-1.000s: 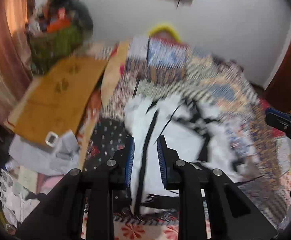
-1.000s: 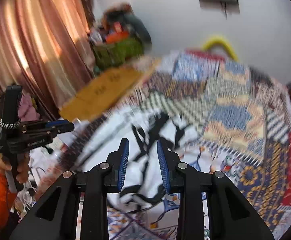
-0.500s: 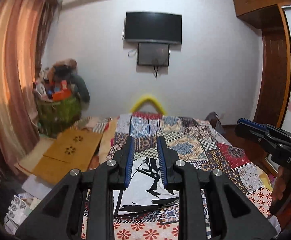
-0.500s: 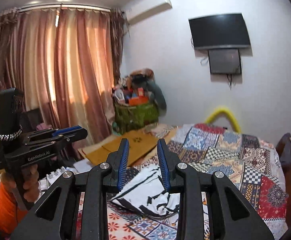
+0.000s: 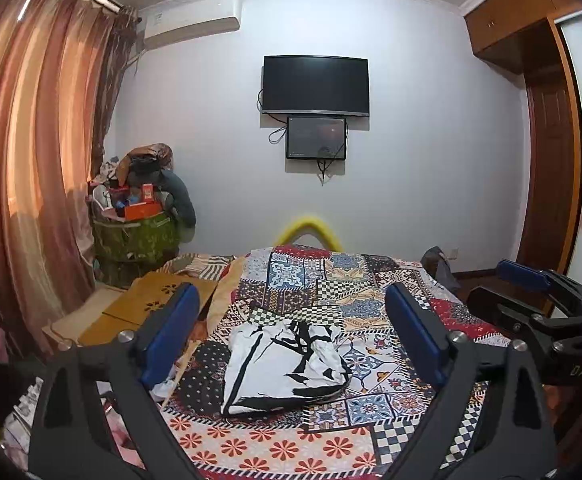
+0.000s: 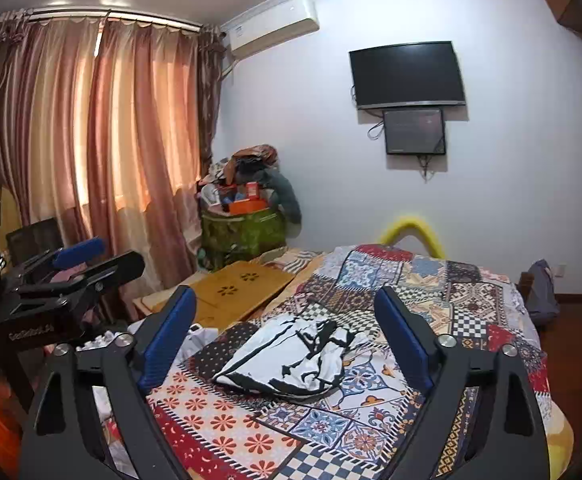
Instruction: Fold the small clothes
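Observation:
A small white garment with a black print [image 5: 283, 364] lies folded in a loose bundle on the patchwork bedspread [image 5: 331, 288]. My left gripper [image 5: 291, 294] hovers above and short of it. Its jaws are opening wide and nothing is between the blue pads [image 5: 171, 332]. My right gripper [image 6: 284, 298] hangs the same way over the garment [image 6: 291, 360], jaws opening, with nothing between its fingers [image 6: 403, 340]. Each view catches the other gripper at its edge: the right gripper [image 5: 531, 288] and the left gripper [image 6: 75, 264], both clear of the cloth.
A wooden lap table [image 5: 159, 300] lies left of the bed, beside a green basket [image 5: 135, 236] piled with things and long curtains [image 6: 91, 140]. A yellow arch [image 5: 309, 228] stands at the bed's far end. A wooden wardrobe [image 5: 547, 160] is on the right.
Both grippers lifted away from the garment and tilted up toward the wall. Their jaws went from nearly closed to wide. The garment stays on the bedspread.

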`<state>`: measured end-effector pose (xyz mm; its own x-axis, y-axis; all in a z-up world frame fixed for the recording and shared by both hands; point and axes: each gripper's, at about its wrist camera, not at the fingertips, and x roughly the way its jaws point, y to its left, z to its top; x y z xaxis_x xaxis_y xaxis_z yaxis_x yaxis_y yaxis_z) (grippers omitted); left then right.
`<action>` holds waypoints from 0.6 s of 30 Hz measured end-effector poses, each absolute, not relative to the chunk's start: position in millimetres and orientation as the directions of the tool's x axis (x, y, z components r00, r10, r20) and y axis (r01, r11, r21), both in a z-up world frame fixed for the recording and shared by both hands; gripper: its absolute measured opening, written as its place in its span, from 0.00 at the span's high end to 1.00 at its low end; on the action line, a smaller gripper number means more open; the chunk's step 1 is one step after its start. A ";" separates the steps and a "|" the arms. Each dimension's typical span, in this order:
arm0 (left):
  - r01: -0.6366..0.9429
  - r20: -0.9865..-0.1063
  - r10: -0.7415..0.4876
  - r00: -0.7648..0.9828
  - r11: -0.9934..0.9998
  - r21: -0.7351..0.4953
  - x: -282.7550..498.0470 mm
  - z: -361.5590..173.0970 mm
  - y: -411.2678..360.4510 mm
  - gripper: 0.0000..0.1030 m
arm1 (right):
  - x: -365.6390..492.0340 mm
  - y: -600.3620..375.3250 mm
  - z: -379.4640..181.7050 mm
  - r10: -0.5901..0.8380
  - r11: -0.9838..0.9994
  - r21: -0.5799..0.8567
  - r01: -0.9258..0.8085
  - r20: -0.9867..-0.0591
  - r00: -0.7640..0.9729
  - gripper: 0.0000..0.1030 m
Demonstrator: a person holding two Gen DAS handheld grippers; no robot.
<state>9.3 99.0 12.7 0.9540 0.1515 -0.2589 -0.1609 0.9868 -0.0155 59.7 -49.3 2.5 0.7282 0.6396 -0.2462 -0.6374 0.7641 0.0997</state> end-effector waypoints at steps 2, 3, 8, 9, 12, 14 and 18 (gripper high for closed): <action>-0.162 -0.263 0.150 0.953 0.987 -0.023 4.0 10.6 97.2 0.04 | 58.8 -51.1 3.0 0.623 0.778 0.097 -0.621 -0.241 0.744 0.00; -0.161 -0.264 0.148 0.953 0.987 -0.026 3.9 10.1 97.9 0.03 | 56.0 -52.7 3.2 0.620 0.781 0.096 -0.617 -0.236 0.748 0.00; -0.158 -0.262 0.143 0.954 0.987 -0.037 -1.3 8.5 96.3 0.00 | 52.2 -55.4 2.3 0.617 0.783 0.092 -0.615 -0.230 0.752 0.00; -0.159 -0.260 0.143 0.955 0.987 -0.039 -1.7 8.5 97.1 0.00 | 51.1 -55.3 2.1 0.617 0.783 0.092 -0.615 -0.230 0.752 0.00; -0.159 -0.258 0.142 0.956 0.986 -0.048 -0.2 8.0 98.0 0.00 | 49.8 -55.4 1.1 0.619 0.782 0.088 -0.617 -0.230 0.751 0.00; -0.160 -0.259 0.139 0.956 0.985 -0.061 -1.5 7.3 99.7 0.00 | 49.8 -55.4 1.1 0.618 0.782 0.083 -0.618 -0.232 0.751 0.00; -0.165 -0.265 0.140 0.954 0.983 -0.075 0.4 6.7 103.4 0.00 | 48.4 -54.9 -0.1 0.622 0.779 0.083 -0.622 -0.236 0.747 0.00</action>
